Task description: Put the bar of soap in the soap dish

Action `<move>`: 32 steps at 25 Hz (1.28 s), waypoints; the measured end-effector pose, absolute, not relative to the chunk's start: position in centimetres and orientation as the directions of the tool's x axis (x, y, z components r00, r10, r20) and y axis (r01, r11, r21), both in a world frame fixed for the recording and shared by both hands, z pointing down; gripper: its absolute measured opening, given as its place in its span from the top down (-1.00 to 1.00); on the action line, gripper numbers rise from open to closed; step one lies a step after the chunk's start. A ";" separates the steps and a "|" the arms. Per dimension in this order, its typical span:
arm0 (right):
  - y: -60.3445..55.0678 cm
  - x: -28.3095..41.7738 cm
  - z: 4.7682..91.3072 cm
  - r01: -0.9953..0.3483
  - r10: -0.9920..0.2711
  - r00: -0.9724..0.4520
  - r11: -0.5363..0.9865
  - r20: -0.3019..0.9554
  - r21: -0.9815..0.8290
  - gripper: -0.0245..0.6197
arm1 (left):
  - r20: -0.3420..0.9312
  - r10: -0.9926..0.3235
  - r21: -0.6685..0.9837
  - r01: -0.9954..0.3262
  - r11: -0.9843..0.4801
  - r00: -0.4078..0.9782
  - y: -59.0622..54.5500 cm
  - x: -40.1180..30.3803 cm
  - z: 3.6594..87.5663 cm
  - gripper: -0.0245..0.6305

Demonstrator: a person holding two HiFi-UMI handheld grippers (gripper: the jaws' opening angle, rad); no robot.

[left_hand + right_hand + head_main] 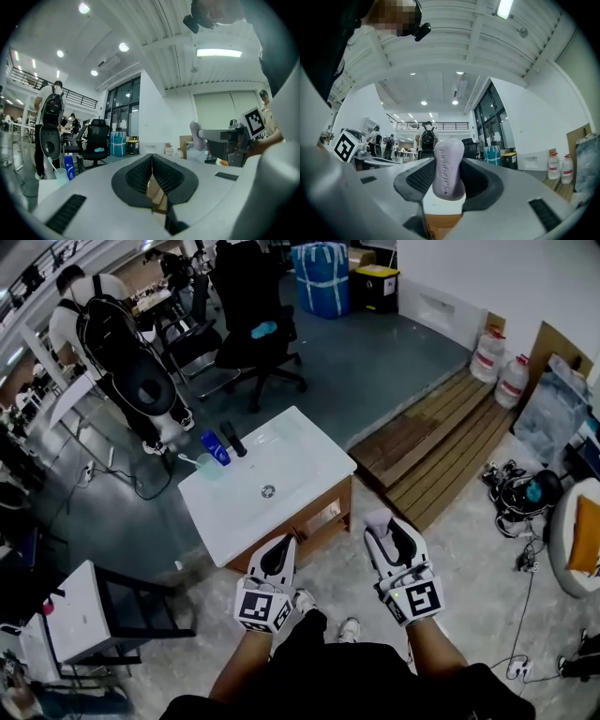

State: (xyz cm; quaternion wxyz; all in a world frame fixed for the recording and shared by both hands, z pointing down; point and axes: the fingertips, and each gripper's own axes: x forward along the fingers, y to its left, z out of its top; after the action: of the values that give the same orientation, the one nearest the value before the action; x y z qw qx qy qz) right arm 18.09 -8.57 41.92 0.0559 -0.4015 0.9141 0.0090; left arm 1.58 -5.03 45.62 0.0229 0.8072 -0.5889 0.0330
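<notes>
Head view: I've got both grippers up in front of the white sink counter (pixel 302 486), neither touching it. Left gripper (pixel 280 549) sits at the counter's near edge. Right gripper (pixel 382 524) is off its near-right corner with the bar of soap (pixel 377 518) sticking out of the tips. A blue bottle (pixel 215 448) and a cup (pixel 209 466) stand at the counter's far-left edge. I can't pick out the soap dish with confidence.

Left gripper view: jaws fully together, ribbed pads meeting along the centre line, nothing between them. Bottle and cup show low at left, the right gripper and soap off to the right.

Right gripper view: jaws clamped on the pale lilac soap, held upright and end-on, pads pressing on both flat sides, top half clear of the tips.
</notes>
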 end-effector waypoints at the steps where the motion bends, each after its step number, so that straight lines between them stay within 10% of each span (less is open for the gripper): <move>1: -9.0 17.8 42.0 -0.732 -0.730 -0.674 0.681 -0.110 -0.030 0.35 | 0.078 -0.951 -0.005 -0.954 -0.301 0.300 -5.3 1.3 45.6 0.86; 32: -24.6 -1.9 40.1 -0.670 -0.667 -0.741 0.732 -0.071 0.120 0.36 | 0.060 -0.984 0.030 -0.986 -0.165 0.166 -18.2 -17.6 47.3 0.86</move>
State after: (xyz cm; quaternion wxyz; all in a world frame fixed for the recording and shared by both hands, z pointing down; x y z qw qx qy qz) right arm -1.93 -24.60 40.12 0.0114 -0.3594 0.9306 0.0688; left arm -17.60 -18.25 47.28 0.0307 0.7629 -0.6456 0.0134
